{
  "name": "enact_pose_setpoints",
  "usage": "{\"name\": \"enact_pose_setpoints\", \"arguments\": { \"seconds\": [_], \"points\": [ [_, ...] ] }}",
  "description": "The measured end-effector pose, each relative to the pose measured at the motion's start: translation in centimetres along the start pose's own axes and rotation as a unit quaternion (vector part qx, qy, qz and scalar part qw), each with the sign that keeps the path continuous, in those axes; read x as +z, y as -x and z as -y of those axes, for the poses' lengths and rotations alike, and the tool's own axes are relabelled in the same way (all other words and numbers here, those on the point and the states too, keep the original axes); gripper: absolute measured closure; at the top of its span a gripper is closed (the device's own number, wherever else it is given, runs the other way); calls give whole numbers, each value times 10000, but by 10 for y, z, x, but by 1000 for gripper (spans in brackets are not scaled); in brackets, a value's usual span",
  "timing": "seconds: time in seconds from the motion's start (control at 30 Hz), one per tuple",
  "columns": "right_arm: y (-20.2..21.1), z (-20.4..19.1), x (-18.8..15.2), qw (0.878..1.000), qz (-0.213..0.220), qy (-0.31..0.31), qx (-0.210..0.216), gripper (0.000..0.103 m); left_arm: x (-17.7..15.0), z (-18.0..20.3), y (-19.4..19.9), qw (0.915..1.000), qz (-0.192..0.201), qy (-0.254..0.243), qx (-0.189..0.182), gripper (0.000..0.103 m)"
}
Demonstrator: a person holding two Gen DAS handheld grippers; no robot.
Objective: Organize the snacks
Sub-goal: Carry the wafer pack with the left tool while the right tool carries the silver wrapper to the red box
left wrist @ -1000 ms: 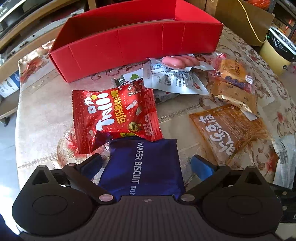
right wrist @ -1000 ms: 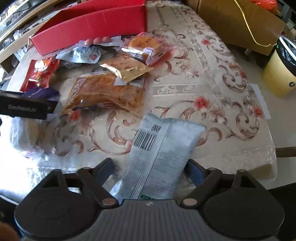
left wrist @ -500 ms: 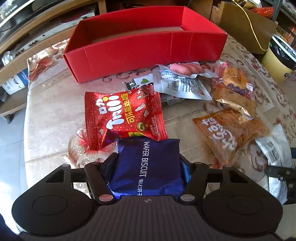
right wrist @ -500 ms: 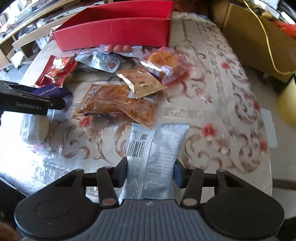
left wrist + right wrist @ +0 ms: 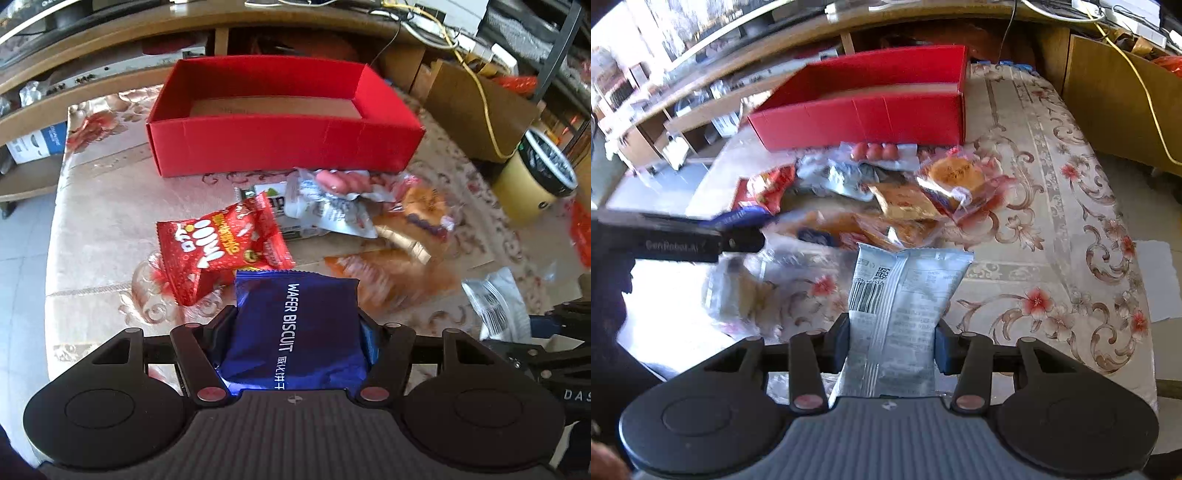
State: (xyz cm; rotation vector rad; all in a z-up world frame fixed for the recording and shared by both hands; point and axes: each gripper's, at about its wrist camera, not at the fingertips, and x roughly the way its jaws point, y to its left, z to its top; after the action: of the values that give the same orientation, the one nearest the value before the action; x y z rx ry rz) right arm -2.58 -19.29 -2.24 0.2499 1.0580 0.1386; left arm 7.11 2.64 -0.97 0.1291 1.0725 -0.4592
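Left wrist view: your left gripper (image 5: 297, 332) has its fingers clamped on the sides of the dark blue foil packet printed "WAFER BISCUIT" (image 5: 295, 325), low centre of frame. The packet's far edge overlaps the near corner of the red crinkled snack bag with white lettering (image 5: 221, 247), which lies on the worktop (image 5: 103, 221), a surface covered in a beige floral-patterned cloth.

The open red cardboard box (image 5: 284, 144) sits in the upper centre, its brown floor bare where visible. Just in front of its near wall lies the loose pile: a clear pack of pink sausages (image 5: 343, 181), a white printed pouch (image 5: 332, 214), an orange-brown translucent bag (image 5: 391, 280), blurred.

Right wrist view: your right gripper (image 5: 892, 343) has the pale grey-blue plastic pouch with a barcode (image 5: 905, 295) between its fingers, both pads against the pouch's sides; the fingers are closing a little further on it. The pouch stands up from the fingers at lower centre. The same red box (image 5: 871, 118) is at upper centre, the pile between it and the pouch. Your left gripper's black body (image 5: 676, 240) crosses the left edge.

A yellow bin with a black liner (image 5: 535, 181) stands at the right edge, off the worktop.
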Motion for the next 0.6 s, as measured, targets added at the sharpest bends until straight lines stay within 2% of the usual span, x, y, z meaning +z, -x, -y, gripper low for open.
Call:
{"name": "enact_pose_setpoints", "arguments": {
  "seconds": [0.17, 0.33, 0.6],
  "points": [
    [19, -1, 5, 9994, 296, 30, 160, 67, 0, 9, 12, 9998, 159, 56, -114, 33],
    [23, -1, 25, 9982, 539, -24, 263, 67, 16, 17, 19, 9986, 450, 130, -245, 33],
    [1, -1, 98, 9952, 944, -136, 233, 67, 69, 14, 8, 9941, 1051, 264, -111, 32]
  ]
}}
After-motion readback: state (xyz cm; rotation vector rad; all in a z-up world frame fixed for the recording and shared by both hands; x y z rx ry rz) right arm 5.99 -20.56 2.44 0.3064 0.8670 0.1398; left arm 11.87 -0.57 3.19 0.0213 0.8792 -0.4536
